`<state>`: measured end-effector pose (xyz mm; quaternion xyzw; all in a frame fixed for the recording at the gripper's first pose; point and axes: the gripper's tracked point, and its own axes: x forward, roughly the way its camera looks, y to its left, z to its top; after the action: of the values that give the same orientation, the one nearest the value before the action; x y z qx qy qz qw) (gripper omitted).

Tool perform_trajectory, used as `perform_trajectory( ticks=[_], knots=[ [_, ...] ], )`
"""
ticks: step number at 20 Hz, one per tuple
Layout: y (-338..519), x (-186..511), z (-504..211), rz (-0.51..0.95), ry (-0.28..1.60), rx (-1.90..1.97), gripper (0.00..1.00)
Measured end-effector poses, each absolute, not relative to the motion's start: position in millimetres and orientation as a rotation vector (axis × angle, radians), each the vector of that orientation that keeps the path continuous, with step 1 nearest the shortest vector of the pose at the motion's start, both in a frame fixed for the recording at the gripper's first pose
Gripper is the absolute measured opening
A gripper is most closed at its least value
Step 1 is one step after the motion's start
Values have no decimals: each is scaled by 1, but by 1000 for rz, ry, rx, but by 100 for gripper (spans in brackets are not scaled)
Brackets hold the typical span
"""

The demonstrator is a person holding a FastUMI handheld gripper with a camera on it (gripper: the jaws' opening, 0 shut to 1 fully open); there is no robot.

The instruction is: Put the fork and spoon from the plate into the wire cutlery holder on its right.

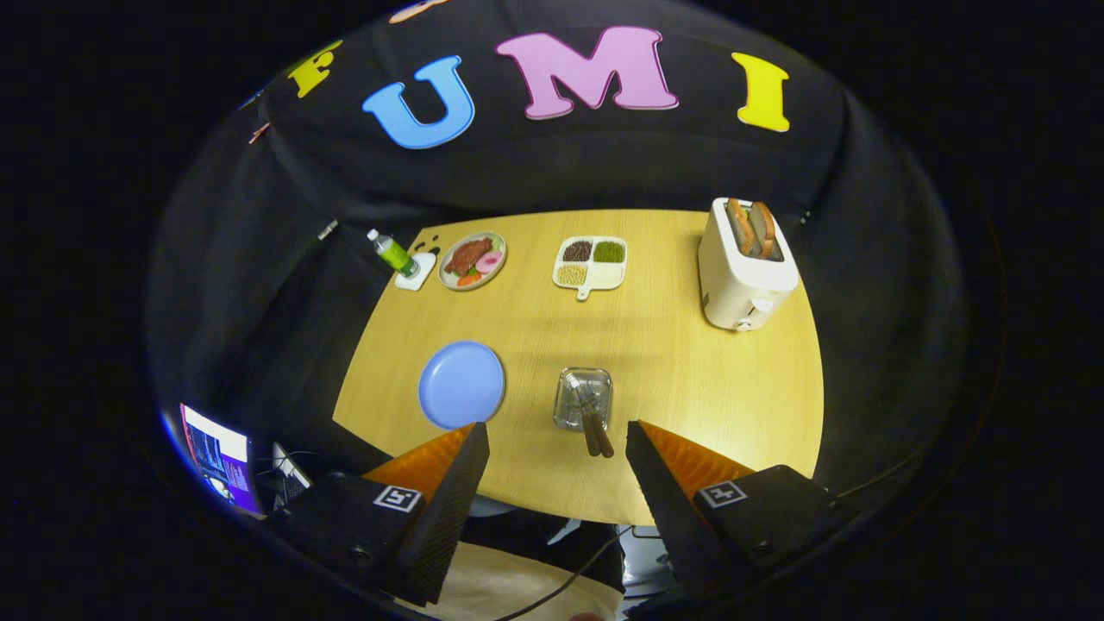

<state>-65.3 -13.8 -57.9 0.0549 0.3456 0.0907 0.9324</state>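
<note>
Gripper view: gripper (556, 448) held high above the near edge of the wooden table (690, 362), fingers spread wide apart, nothing between them, clear of every item.

Blue plate (461, 384) just ahead of the left finger, flat on the table, bare on its visible surface, near rim touching or slightly hidden by that fingertip.

Wire cutlery holder (584, 398) to the right of the plate, apart from it, just ahead of the gap between the fingers. Two pieces of cutlery (593, 418) standing inside the holder, metal ends down in the basket, brown handles leaning out over the near rim toward the gripper. Fork and spoon not distinguishable from each other at this size.

Beyond, toward the far edge of the table: white toaster (743, 267) at the right with two slices of toast (752, 226) upright in its slots; white divided tray (591, 263) in the middle, holding dark, green and pale grains in separate compartments; round plate of food (472, 260) to the left of that tray; green bottle (392, 253) on a white coaster at the far left corner.

Lit screen (220, 457) off the table, below its left side, beside the left finger
</note>
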Motion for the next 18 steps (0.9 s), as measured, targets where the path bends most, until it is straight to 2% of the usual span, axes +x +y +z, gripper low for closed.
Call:
perform_trajectory(
  ticks=[7,11,14,18],
  knots=[
    [-38,-54,25,38,248,-23,99],
    [-28,-53,67,29,17,33,100],
    [-17,-51,76,76,-56,51,99],
    [-17,-45,70,101,-50,30,100]
  ],
)
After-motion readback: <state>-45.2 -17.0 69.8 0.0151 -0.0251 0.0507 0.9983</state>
